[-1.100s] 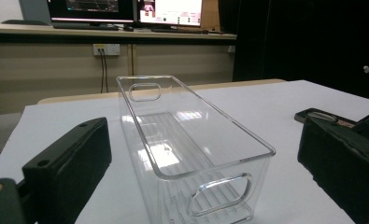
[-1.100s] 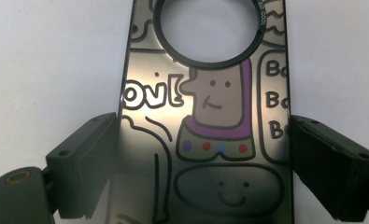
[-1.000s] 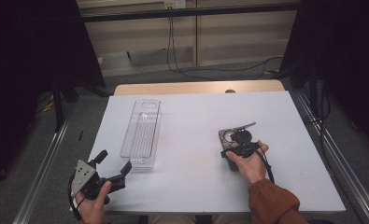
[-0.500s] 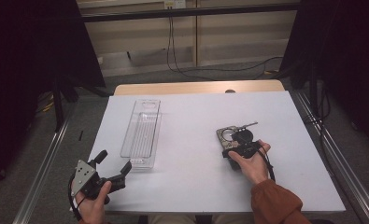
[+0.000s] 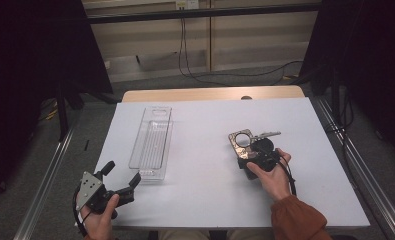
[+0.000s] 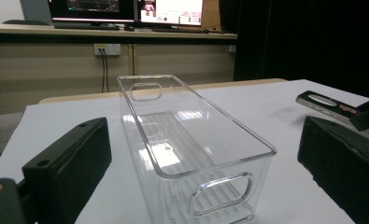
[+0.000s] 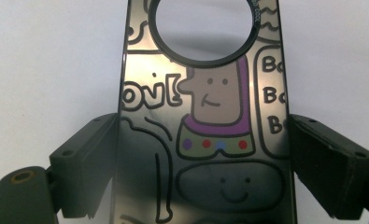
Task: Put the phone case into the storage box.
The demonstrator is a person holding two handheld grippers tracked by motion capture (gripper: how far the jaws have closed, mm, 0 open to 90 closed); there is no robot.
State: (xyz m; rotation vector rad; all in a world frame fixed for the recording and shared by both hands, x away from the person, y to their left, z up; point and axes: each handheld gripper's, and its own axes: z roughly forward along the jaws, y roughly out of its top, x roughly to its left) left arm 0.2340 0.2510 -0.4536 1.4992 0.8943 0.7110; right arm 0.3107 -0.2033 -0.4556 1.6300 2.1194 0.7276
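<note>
Gripping the phone case (image 7: 205,116) squarely matters: it lies flat between the right gripper's (image 7: 205,154) fingers (image 7: 86,154), which straddle its edges unclosed. Left gripper (image 5: 119,181) waits, fingers apart, facing the clear bin (image 6: 191,140).

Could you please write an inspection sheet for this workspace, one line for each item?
Surface: white table, flat and bare around the things.
Job's things: flat phone case with cartoon drawings and a round hole, lying on the table between the right gripper's jaws; clear plastic bin, upright, empty, left of centre.
Clutter: nothing seen.
Grippers: left gripper open at the table's near left corner, its jaws facing the bin's near end; right gripper with a jaw at each long edge of the case, contact unclear.
Cables: black cables on the floor beyond the table.
Surroundings: beige wall, dark curtains on both sides.
</note>
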